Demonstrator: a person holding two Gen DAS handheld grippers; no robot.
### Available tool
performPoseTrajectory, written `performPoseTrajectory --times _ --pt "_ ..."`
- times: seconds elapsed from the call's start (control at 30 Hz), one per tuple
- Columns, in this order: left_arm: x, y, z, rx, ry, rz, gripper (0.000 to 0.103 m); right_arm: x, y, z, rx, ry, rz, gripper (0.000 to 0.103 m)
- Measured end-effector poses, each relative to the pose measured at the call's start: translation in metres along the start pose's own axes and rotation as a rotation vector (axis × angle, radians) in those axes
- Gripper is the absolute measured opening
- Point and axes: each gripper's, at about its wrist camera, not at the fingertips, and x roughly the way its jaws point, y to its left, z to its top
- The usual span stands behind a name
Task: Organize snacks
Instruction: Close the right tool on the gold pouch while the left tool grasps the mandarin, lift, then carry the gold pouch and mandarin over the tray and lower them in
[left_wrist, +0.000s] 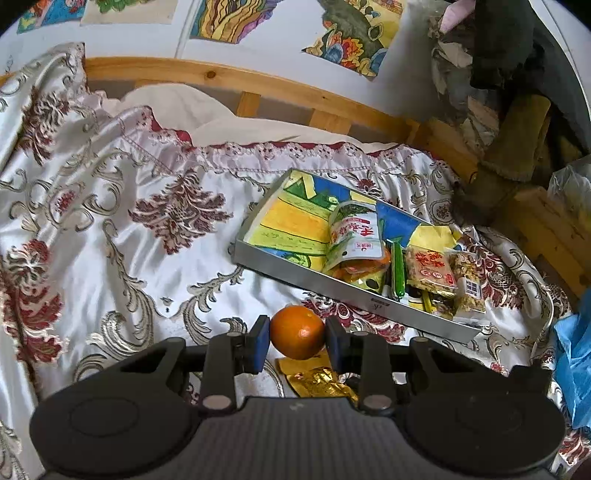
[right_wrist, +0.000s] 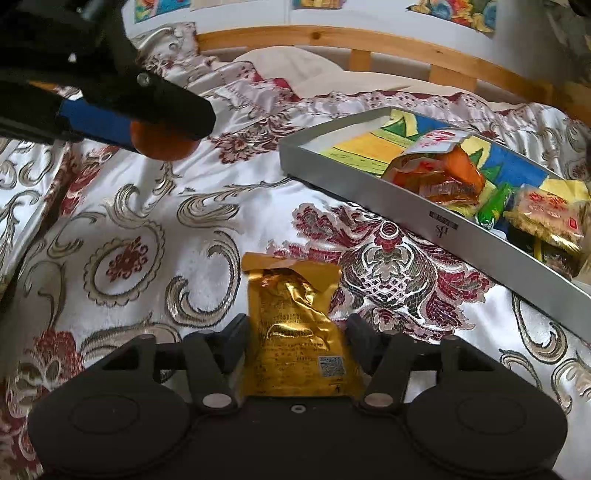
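Observation:
My left gripper is shut on a round orange, held in the air above the bedspread; the right wrist view shows that gripper and the orange at upper left. A gold foil snack packet lies flat on the bedspread between the fingers of my right gripper, which stands open with its pads close beside the packet's edges. The packet also shows under the left gripper. A silver tray with a colourful lining holds several snack packs at its right end.
A patterned satin bedspread covers the bed. A wooden bed rail runs behind it, below a white wall with drawings. Clothes and bags pile up at far right, and blue plastic lies at the right edge.

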Motion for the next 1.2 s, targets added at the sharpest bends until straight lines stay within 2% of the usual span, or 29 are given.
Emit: performPoseTrajectory --times 0.13,0.27,0.37,0.63,0.83,1.0,1.2 --pt "0.007 0.001 -0.003 -0.001 0.025 0.002 0.035 -0.005 0.007 -0.002 -0.023 0.002 -0.013 0.046" --pt "0.001 -0.006 -0.008 0.040 0.024 0.014 0.035 -0.017 0.011 -0.007 -0.037 0.011 -0.026 0.045" --pt "-0.008 -0.010 -0.010 0.033 0.022 0.002 0.035 -0.040 0.014 -0.012 -0.050 0.001 -0.055 0.045" --pt "-0.045 -0.026 -0.025 0.007 -0.018 -0.024 0.035 -0.134 0.001 -0.028 0.058 -0.165 -0.093 0.045" --pt "-0.084 -0.046 -0.042 0.009 -0.086 -0.054 0.035 -0.200 -0.001 -0.048 0.122 -0.309 -0.120 0.045" --pt "-0.113 -0.057 -0.062 -0.055 -0.099 -0.062 0.035 -0.241 0.001 -0.066 0.136 -0.399 -0.123 0.045" --pt "-0.138 -0.084 -0.075 -0.074 -0.116 -0.065 0.035 -0.278 -0.005 -0.087 0.173 -0.476 -0.118 0.045"
